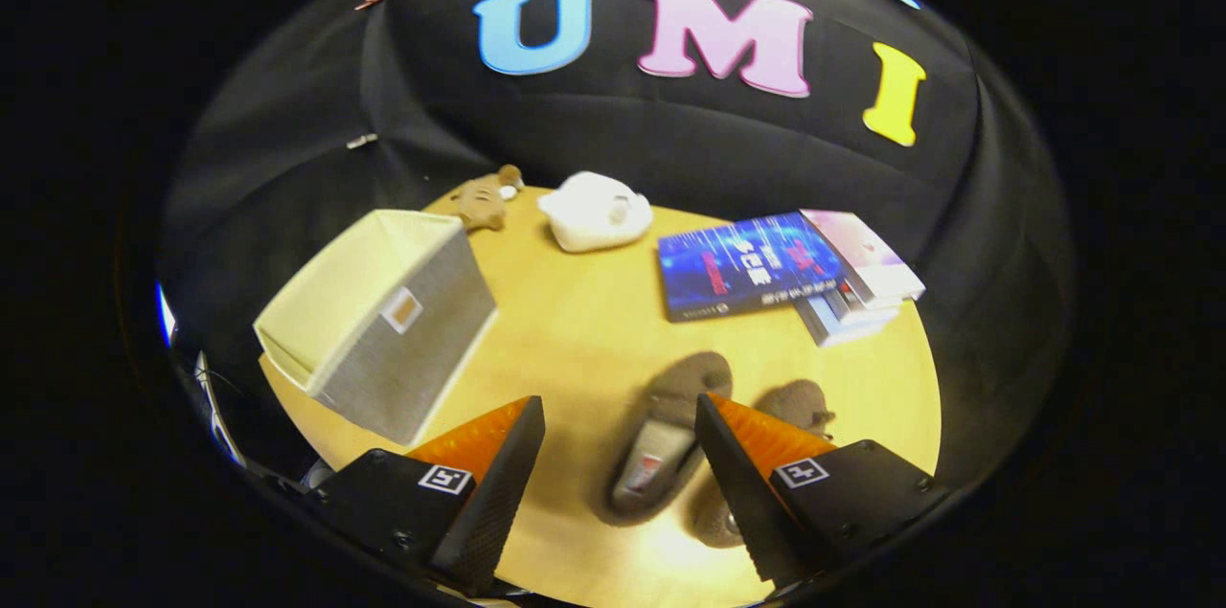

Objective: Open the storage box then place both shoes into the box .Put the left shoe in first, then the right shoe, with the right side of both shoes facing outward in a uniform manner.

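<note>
My gripper (621, 431) is open, held above the round wooden table (575, 330), nothing between its orange and black fingers (498, 464). Two grey-brown slippers lie below. One slipper (666, 440) shows between the fingers, close to the right finger, its pale insole up. The other slipper (795, 402) lies beside it, largely hidden behind the right finger. The storage box (383, 321), a grey fabric cube with a cream lining, stands beyond the left finger with its top open.
A stack of books (785, 273) lies beyond the right finger, a blue one on the left. A white plush toy (596, 211) and a small brown plush toy (484, 198) sit at the table's far edge against the black cloth wall.
</note>
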The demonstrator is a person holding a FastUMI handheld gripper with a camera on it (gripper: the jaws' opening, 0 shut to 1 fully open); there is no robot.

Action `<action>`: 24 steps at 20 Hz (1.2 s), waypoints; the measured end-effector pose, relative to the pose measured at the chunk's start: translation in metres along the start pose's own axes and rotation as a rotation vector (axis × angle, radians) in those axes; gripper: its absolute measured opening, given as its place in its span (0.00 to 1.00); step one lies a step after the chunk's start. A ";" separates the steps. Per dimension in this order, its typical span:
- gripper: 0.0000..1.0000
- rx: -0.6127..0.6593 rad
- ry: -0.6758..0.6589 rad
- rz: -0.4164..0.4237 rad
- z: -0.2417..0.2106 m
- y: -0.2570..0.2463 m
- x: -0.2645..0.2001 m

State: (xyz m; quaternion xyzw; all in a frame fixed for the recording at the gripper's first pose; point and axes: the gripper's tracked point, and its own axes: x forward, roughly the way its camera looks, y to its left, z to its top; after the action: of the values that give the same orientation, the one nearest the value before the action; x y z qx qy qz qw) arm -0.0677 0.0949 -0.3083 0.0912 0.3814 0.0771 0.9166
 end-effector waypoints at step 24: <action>0.05 0.098 0.175 -0.188 -0.064 -0.073 0.100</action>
State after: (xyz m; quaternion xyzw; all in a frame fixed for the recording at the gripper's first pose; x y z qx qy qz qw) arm -0.0384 0.0518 -0.4372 0.0928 0.4701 -0.0201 0.8775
